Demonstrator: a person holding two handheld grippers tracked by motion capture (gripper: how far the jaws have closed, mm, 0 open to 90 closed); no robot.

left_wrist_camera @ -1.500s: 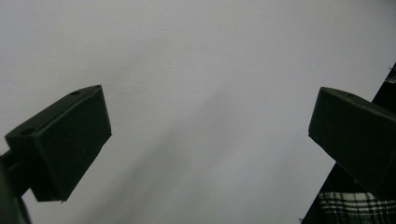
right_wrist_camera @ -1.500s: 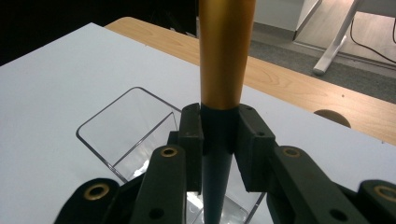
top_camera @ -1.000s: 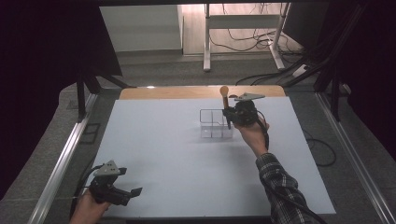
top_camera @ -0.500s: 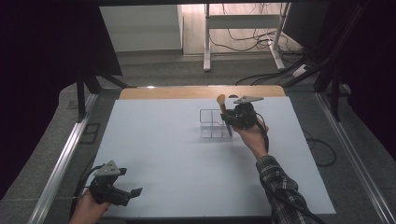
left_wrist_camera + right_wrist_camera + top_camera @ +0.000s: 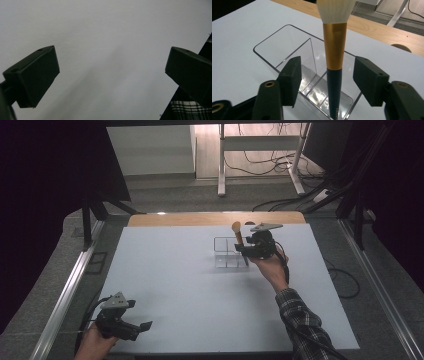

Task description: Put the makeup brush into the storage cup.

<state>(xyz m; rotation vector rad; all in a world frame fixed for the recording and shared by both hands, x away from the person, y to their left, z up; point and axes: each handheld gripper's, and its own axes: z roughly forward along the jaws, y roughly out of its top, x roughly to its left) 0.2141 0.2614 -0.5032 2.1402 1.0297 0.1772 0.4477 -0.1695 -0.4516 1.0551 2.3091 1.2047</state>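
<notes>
Nearby, wooden strip (image 5: 200, 219) behind organizer (image 5: 226, 254)

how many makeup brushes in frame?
1. The makeup brush stands upright in the clear organizer, between the open fingers of the right gripper, which have just been opening.

Right gripper (image 5: 243, 248) near far edge of table, right of middle; held level by right hand (image 5: 270, 265), plaid sleeve behind; jaws just been opening, now apart with brush handle between, pads not pressing on it; left gripper (image 5: 142, 326) at near left corner, in left hand (image 5: 95, 342); jaws spread wide, nothing between.
</notes>
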